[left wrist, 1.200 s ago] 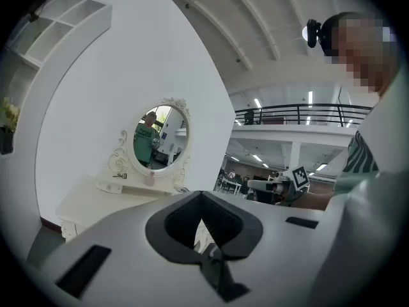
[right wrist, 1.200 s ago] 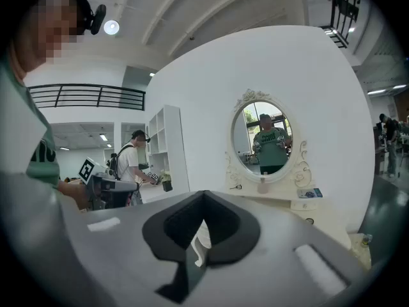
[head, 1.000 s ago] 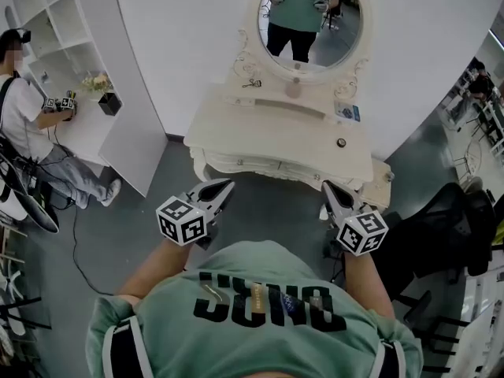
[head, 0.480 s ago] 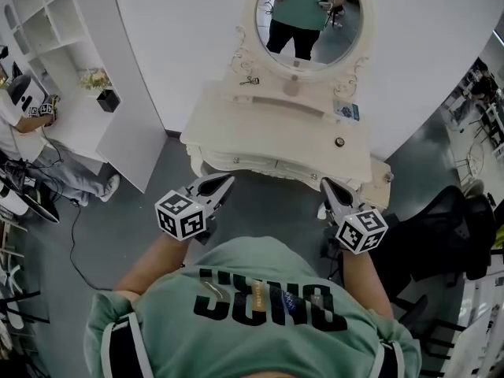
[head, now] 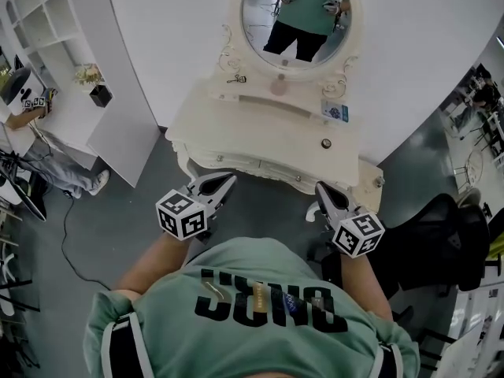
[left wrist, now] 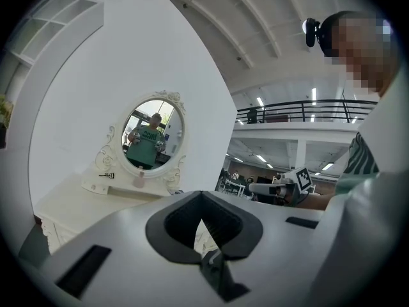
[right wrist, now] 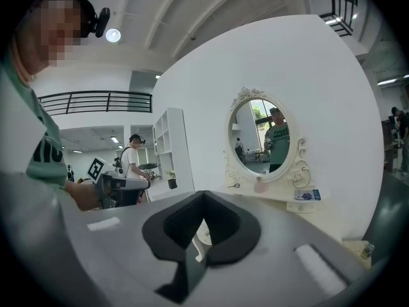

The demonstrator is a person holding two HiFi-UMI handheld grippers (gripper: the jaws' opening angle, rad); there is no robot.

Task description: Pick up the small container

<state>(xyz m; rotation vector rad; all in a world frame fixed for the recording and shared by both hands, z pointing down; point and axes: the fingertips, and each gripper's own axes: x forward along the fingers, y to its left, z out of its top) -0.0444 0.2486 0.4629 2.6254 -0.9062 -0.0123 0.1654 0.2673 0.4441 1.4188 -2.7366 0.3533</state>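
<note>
Grippers: two, one in each hand, held at the person's waist, marker cubes toward the body and tips toward the table.
Left gripper [head: 228, 181]: fingers closed tip to tip, with nothing between them. Its own view shows only the small diamond gap behind the meeting tips.
Right gripper [head: 321, 189]: fingers likewise pressed together and empty.
Small container [head: 326, 143]: one, a small dark round thing on the table top. It lies straight ahead of the right fingertips and apart from them, and well off to the right of the left fingertips. Neither gripper touches it.
Dressing table [head: 260, 132]: one, cream — its carved front edge lies just ahead of both pairs of fingertips.
Mirror [head: 295, 14]: one, oval, standing beyond the table top. It reflects the person and both grippers.
Blue-printed box [head: 334, 112]: one, on the raised back ledge, past the container as seen from the right fingers.
Pink item [head: 278, 87]: one, at the mirror's foot, ahead of the gap between the two grippers. I cannot tell what it is.
Dark clip-like item [head: 234, 79]: one, on the back ledge, far ahead of the left fingertips.
Shelf unit [head: 47, 22]: one, white, well to the left of the left fingers.
Potted plant [head: 93, 81]: one, on the shelf unit's counter.
Second person [head: 31, 124]: one — at that counter, farther left still.
Black chair [head: 441, 235]: one, to the right of the right fingers.
</note>
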